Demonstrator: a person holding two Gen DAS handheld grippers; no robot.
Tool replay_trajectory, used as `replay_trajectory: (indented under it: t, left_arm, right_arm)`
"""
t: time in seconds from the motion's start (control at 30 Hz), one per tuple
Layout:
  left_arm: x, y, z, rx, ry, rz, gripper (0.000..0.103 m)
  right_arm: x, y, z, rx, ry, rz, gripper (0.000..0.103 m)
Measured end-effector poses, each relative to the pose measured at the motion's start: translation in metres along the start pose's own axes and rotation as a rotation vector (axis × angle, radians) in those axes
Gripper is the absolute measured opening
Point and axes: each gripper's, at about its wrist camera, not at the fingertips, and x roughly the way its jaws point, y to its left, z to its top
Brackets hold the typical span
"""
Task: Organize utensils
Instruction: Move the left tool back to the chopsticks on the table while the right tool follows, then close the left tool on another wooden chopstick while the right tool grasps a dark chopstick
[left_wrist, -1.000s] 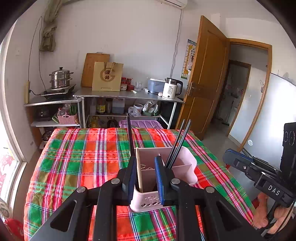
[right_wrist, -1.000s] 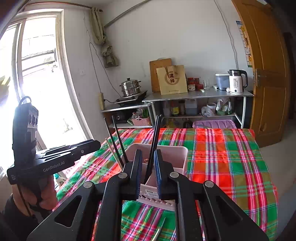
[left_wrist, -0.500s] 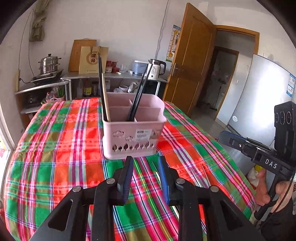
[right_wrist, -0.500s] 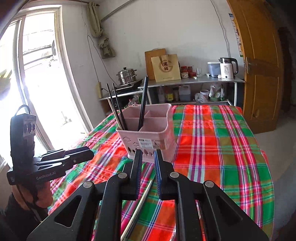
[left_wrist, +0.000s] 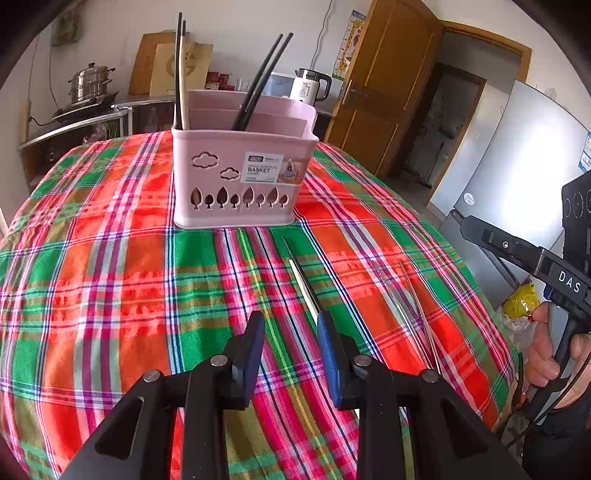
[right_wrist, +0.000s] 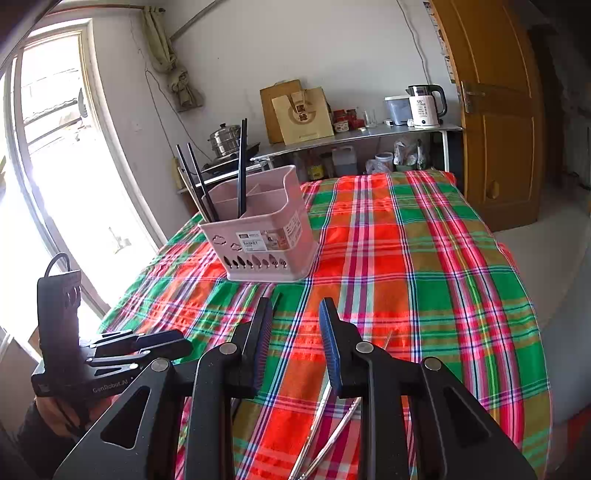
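Both grippers, left (left_wrist: 291, 345) and right (right_wrist: 296, 341), are now hanging wide open and empty, having backed farther off from the pink basket (left_wrist: 240, 162) than half a second ago. Dark chopsticks (left_wrist: 262, 79) are standing in the basket on the plaid cloth (left_wrist: 110, 258). A loose pair (left_wrist: 301, 280) and metal chopsticks (left_wrist: 406, 306) are lying nearer than the basket.
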Motion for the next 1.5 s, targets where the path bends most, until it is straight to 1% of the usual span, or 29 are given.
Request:
replay_trajectory:
  t: [0.1,0.3,0.47,0.57,0.7,0.8,0.87,1.0,1.1,1.17,1.2,1.27,1.37,1.5]
  left_arm:
    - [0.011,-0.006,-0.004,0.004,0.028,-0.003,0.034]
    - [0.032,-0.016,-0.012,0.017,0.087,0.010,0.035]
    - [0.047,-0.019,-0.013,0.022,0.122,0.058,0.035]
    - [0.050,-0.024,-0.012,0.046,0.117,0.086,0.035]
    - [0.055,-0.029,-0.011,0.061,0.115,0.114,0.040]
    - [0.059,-0.040,-0.013,0.121,0.117,0.163,0.044]
    - [0.060,-0.044,-0.015,0.141,0.108,0.180,0.044]
    - [0.056,-0.038,-0.017,0.130,0.100,0.191,0.046]
    - [0.050,-0.022,-0.017,0.103,0.094,0.218,0.046]
    - [0.044,-0.007,-0.017,0.068,0.086,0.228,0.043]
    - [0.041,0.001,-0.017,0.052,0.082,0.240,0.035]
    - [0.036,0.015,-0.016,0.026,0.078,0.277,0.022]
    - [0.031,0.032,-0.012,-0.012,0.083,0.261,0.021]
    - [0.037,0.036,-0.004,0.032,0.106,0.277,0.021]
  right_arm:
    - [0.005,0.001,-0.005,-0.002,0.016,0.003,0.027]
    - [0.011,0.000,-0.010,-0.002,0.033,0.012,0.027]
    - [0.014,-0.002,-0.013,0.000,0.041,0.015,0.027]
    - [0.016,-0.003,-0.013,0.005,0.044,0.017,0.027]
    - [0.018,-0.003,-0.013,0.004,0.047,0.019,0.027]
    - [0.018,-0.002,-0.014,0.008,0.048,0.021,0.027]
    - [0.018,-0.002,-0.014,0.008,0.047,0.023,0.027]
    - [0.019,0.001,-0.015,0.005,0.053,0.024,0.027]
    - [0.024,0.002,-0.015,0.002,0.066,0.024,0.027]
    - [0.028,0.004,-0.016,0.000,0.078,0.026,0.027]
    - [0.030,0.005,-0.017,-0.002,0.085,0.026,0.027]
    - [0.037,0.008,-0.019,-0.006,0.107,0.022,0.027]
    - [0.049,0.012,-0.020,-0.008,0.135,0.022,0.027]
    - [0.061,0.018,-0.020,-0.014,0.161,0.020,0.027]
